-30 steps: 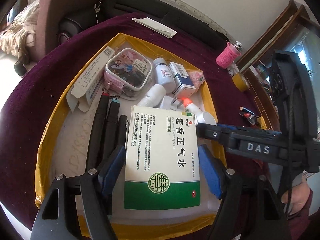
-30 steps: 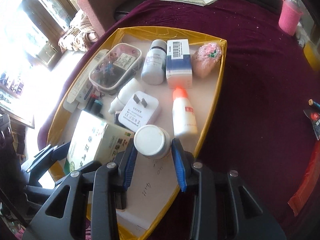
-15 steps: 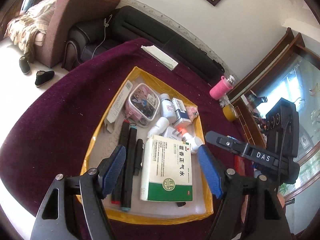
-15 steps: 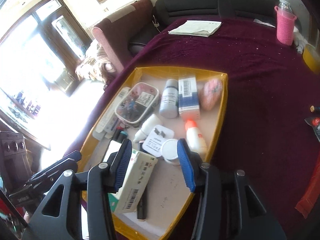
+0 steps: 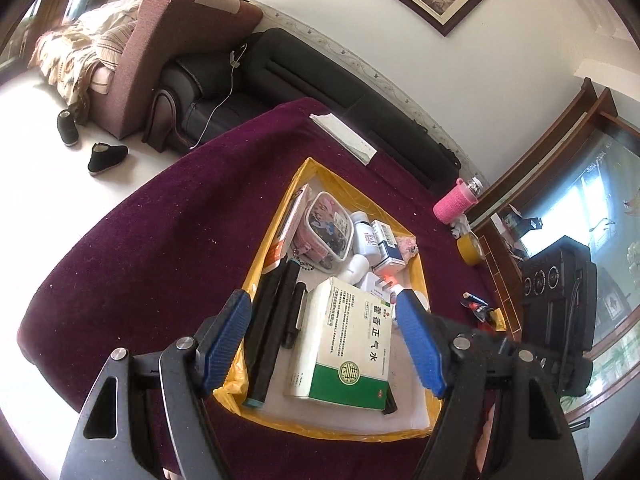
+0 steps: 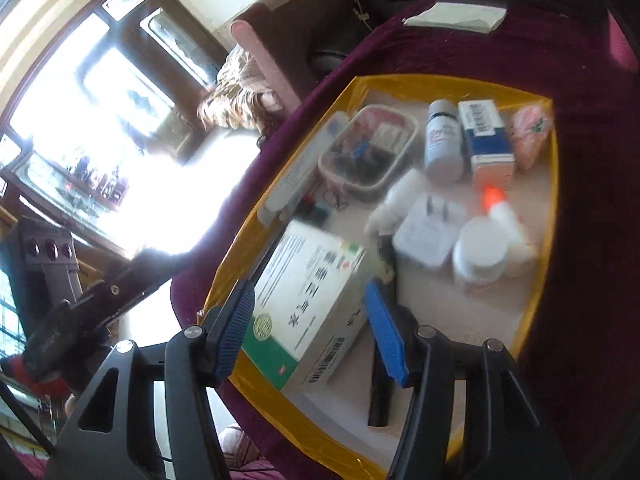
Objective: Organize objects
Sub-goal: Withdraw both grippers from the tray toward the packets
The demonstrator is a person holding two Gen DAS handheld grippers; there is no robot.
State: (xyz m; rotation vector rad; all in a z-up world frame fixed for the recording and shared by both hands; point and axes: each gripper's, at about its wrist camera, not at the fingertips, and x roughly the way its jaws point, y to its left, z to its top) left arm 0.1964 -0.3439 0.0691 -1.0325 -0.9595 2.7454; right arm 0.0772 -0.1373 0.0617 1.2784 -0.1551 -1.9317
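Right gripper [image 6: 308, 326] has just been opening: jaws spread, nothing pinched, blue pads clear of everything. From its own view it hangs above the near end of the yellow-rimmed tray [image 6: 440, 82], and the green-and-white medicine box [image 6: 304, 300] shows between the pads but lies flat on the tray floor, apart from them. Frame is motion-blurred, so fine contact is hard to call.

Left gripper [image 5: 324, 340] also spread and empty, well above the tray [image 5: 256, 276], looking down at the same medicine box [image 5: 344, 344].

Tray contents, all inside the rim:
- white round jar [image 6: 482, 250], near the right rim, just beside the orange-capped white bottle [image 6: 502, 210]
- white plug adapter [image 6: 430, 234], touching or nearly touching the jar
- blue-and-white carton [image 6: 488, 136] and grey-white pill bottle [image 6: 442, 142] at the far end, side by side
- clear lidded container [image 6: 368, 148] at far left, black markers [image 5: 276, 320] along the left rim

Read: the jar looks placed and this is likely a release-and-retreat. To do it well:
- lift straight up until the pads clear the box top before swinging sideways
- hold the jaws wide; a pad clipping the box edge could shove it into the adapter and jar
- keep both grippers apart; they are crowding the tray's near end
- if anything is still to go in, bare floor looks available at the near right corner
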